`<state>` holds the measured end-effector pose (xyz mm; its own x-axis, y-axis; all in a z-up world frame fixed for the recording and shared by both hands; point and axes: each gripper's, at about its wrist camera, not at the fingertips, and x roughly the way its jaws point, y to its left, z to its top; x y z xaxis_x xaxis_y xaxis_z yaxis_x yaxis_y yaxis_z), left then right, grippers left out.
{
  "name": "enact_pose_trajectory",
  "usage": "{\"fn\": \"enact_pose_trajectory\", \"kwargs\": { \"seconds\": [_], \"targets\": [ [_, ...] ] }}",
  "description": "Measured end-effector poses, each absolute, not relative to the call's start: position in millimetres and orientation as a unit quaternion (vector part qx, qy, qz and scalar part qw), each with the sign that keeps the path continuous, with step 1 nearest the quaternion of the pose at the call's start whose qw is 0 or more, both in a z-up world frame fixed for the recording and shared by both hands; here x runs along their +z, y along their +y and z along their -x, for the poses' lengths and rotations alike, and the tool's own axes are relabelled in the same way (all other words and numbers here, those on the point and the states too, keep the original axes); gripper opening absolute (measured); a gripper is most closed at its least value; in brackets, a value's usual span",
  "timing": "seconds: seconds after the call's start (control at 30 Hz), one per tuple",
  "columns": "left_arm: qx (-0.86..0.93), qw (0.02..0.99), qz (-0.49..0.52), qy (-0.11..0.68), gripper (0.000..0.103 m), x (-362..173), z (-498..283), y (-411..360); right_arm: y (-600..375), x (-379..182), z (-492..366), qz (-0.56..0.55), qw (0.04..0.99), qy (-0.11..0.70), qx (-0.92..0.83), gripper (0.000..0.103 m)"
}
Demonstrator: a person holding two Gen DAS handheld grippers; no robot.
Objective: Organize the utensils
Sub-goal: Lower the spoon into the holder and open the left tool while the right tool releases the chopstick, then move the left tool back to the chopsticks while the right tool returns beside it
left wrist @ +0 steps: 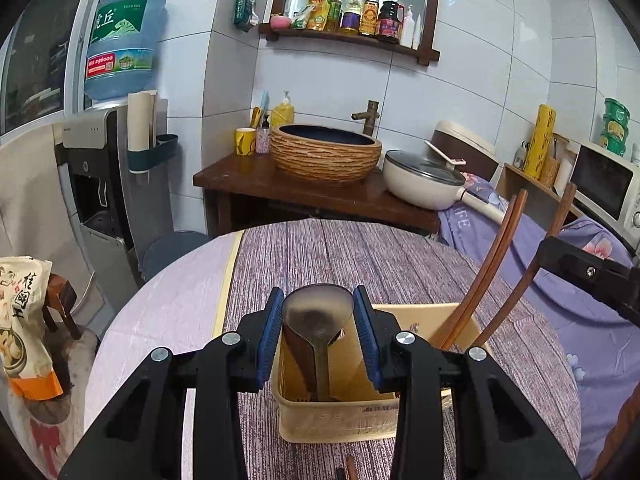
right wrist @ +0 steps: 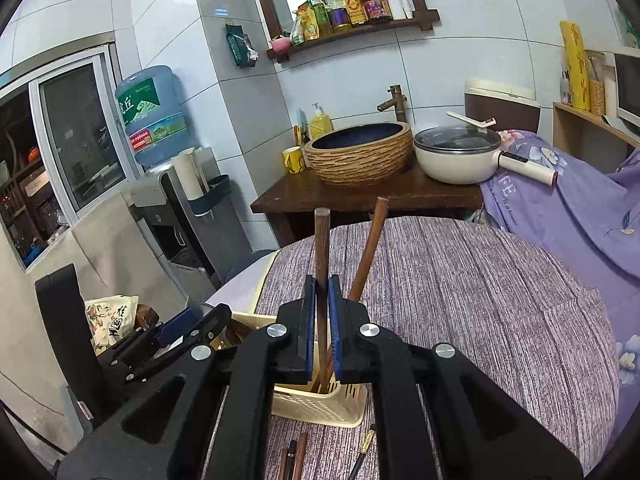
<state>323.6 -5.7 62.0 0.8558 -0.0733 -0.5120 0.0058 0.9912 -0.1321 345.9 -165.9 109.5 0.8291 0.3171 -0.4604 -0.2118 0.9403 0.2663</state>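
A beige plastic utensil holder [left wrist: 340, 416] stands on the purple striped tablecloth. A metal spoon [left wrist: 318, 312] stands in its left compartment, bowl up. My left gripper [left wrist: 318, 312] is open, its blue pads either side of the spoon bowl, not pressing it. Brown wooden chopsticks [left wrist: 494, 264] lean in the right compartment. In the right wrist view my right gripper [right wrist: 322, 292] is shut on one upright wooden chopstick [right wrist: 322, 240] over the holder [right wrist: 320, 404]; a second chopstick [right wrist: 372, 240] leans beside it. The left gripper [right wrist: 176, 328] shows at the lower left.
More chopsticks [right wrist: 296, 456] lie on the table [right wrist: 460, 300] in front of the holder. Behind the table are a wooden stand with a basin [left wrist: 326, 152], a white pan [left wrist: 424, 180], a water dispenser [left wrist: 116, 152] and a microwave [left wrist: 608, 188].
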Motion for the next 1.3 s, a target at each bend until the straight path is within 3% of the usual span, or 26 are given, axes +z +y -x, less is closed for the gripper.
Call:
{"fn": "enact_pose_trajectory", "kwargs": {
  "seconds": [0.33,0.37,0.43,0.5,0.8,1.13,1.3],
  "targets": [
    [-0.02,0.961,0.056,0.269,0.036,55,-322,-11,-166,102,-346,-0.087,0.954,0.258,0.125,0.011],
    [-0.021,0.962,0.057,0.268,0.038,56,-321,-10,-167,100,-345,-0.087,0.955,0.258,0.121,0.013],
    [-0.023,0.963,0.057,0.261,0.045,58,-315,-12,-167,99,-343,-0.086,0.956,0.255,0.119,0.03],
    [-0.025,0.966,0.056,0.251,0.059,60,-307,-11,-170,97,-339,-0.086,0.957,0.251,0.117,0.04],
    [-0.021,0.968,0.066,0.243,0.082,47,-259,-2,-177,76,-310,-0.069,0.958,0.255,0.11,0.049],
    [-0.034,0.94,0.036,0.338,0.083,-23,-223,-2,-171,-6,-279,-0.032,0.935,0.333,0.118,0.05],
    [-0.046,0.926,0.032,0.373,0.078,-50,-215,-8,-171,-43,-269,-0.035,0.923,0.367,0.111,0.05]
  ]
}}
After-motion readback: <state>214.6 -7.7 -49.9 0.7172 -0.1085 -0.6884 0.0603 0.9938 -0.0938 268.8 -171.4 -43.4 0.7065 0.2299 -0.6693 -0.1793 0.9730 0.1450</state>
